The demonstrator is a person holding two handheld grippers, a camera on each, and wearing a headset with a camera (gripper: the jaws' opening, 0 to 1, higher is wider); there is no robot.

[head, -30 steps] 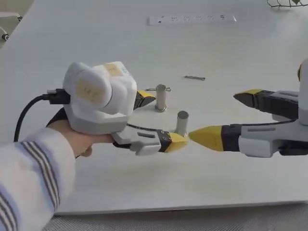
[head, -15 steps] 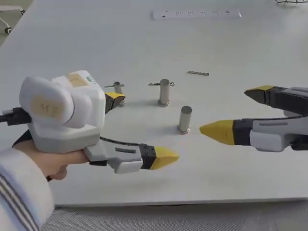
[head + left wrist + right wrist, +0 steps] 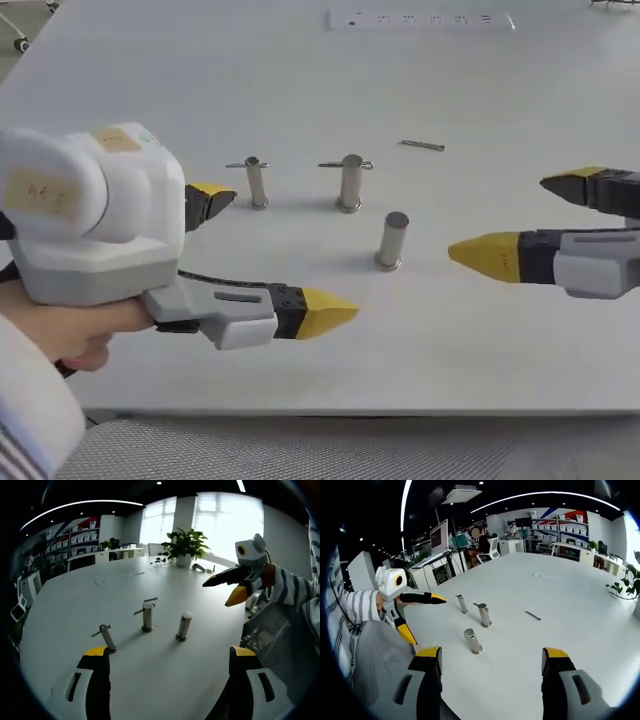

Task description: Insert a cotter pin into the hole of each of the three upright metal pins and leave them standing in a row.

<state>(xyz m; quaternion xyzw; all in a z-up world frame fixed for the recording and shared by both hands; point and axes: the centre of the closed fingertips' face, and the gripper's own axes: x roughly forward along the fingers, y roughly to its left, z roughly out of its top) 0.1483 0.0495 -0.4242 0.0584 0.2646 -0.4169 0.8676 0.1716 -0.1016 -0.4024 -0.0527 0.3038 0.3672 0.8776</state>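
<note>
Three upright metal pins stand on the white table. The left pin [image 3: 257, 182] and the middle pin [image 3: 350, 183] each carry a cotter pin through the top. The nearer right pin [image 3: 392, 241] has none in it. A loose cotter pin [image 3: 422, 146] lies flat behind them. My left gripper [image 3: 268, 255] is open at the left, its far tip close to the left pin. My right gripper [image 3: 525, 220] is open at the right edge, clear of the pins. The same pins appear as [image 3: 107, 638], [image 3: 147, 617], [image 3: 183, 626] and as [image 3: 462, 603], [image 3: 483, 615], [image 3: 472, 641].
A white power strip [image 3: 420, 20] lies at the far side of the table. The table's front edge [image 3: 350, 410] runs just below the grippers. In the right gripper view, office desks and shelves stand beyond the table. A potted plant [image 3: 186, 545] stands at the far end.
My left gripper has drawn back to the left from the near pin, uncovering the left pin. The right gripper has pulled away to the right. The head camera has shifted too.
</note>
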